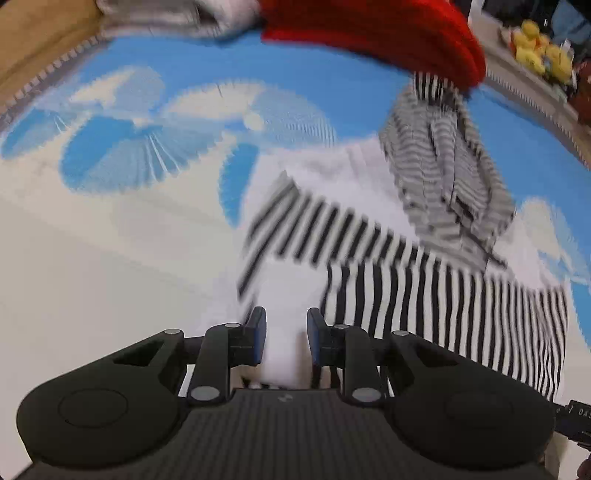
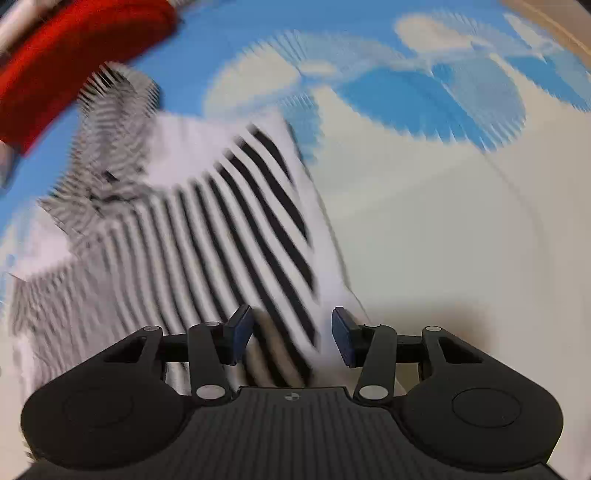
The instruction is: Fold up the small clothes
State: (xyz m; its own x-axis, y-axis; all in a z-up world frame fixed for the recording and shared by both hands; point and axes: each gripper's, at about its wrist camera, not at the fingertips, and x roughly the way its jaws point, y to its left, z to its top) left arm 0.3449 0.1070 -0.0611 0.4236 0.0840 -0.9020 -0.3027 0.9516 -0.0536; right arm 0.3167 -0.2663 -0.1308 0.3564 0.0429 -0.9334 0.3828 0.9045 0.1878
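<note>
A white garment with bold black stripes point(image 1: 424, 291) lies spread on the blue-and-white patterned cloth point(image 1: 129, 229); it also shows in the right wrist view point(image 2: 207, 236). My left gripper point(image 1: 284, 341) stands open with a white edge of this garment between its fingers. My right gripper point(image 2: 291, 338) is open, with the striped edge of the garment between its jaws. A crumpled grey finely striped garment point(image 1: 447, 184) lies on the far side of the striped one, also in the right wrist view point(image 2: 107, 147). Both views are motion-blurred.
A red knitted item point(image 1: 373, 33) lies at the far edge, also in the right wrist view point(image 2: 66, 62). A grey-white garment point(image 1: 173, 18) lies beside it. Yellow objects point(image 1: 539, 51) sit on a surface at the far right. The patterned cloth point(image 2: 443, 221) stretches to the right.
</note>
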